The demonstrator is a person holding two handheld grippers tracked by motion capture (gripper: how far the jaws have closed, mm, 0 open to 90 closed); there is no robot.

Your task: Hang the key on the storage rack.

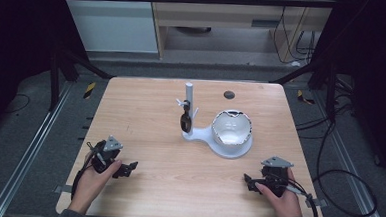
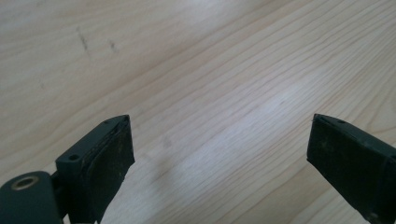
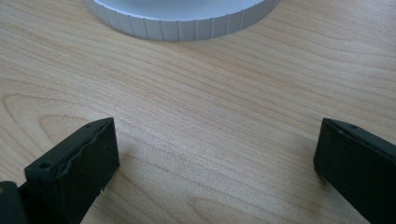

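White stand (image 1: 214, 139) with an upright post (image 1: 188, 106) and a round base sits a little right of the middle of the wooden bench (image 1: 146, 106), and a white bowl (image 1: 231, 127) rests in that round base. A small dark item (image 1: 185, 121) hangs from a peg on the post, low enough to clear the bench; what it is cannot be told at this size. The stand's ribbed rim (image 3: 187, 25) also shows at the top of the right claw's own view, so that claw is aimed toward it from the near side.

Both claws rest near the front edge of the bench, well apart from the stand and from each other. The left claw (image 1: 125, 169), held in the person's left hand (image 1: 93, 181), points inward over bare wood; its jaws stand wide apart with nothing between them. The right claw (image 1: 248, 182), in the right hand (image 1: 282, 198), likewise has its jaws spread and empty.

This reads as a ready pose: hands parked low and symmetric, jaws already spread so either one can go straight to the stand. The right claw looks better placed for the bowl, the left for the hanging item on the post.
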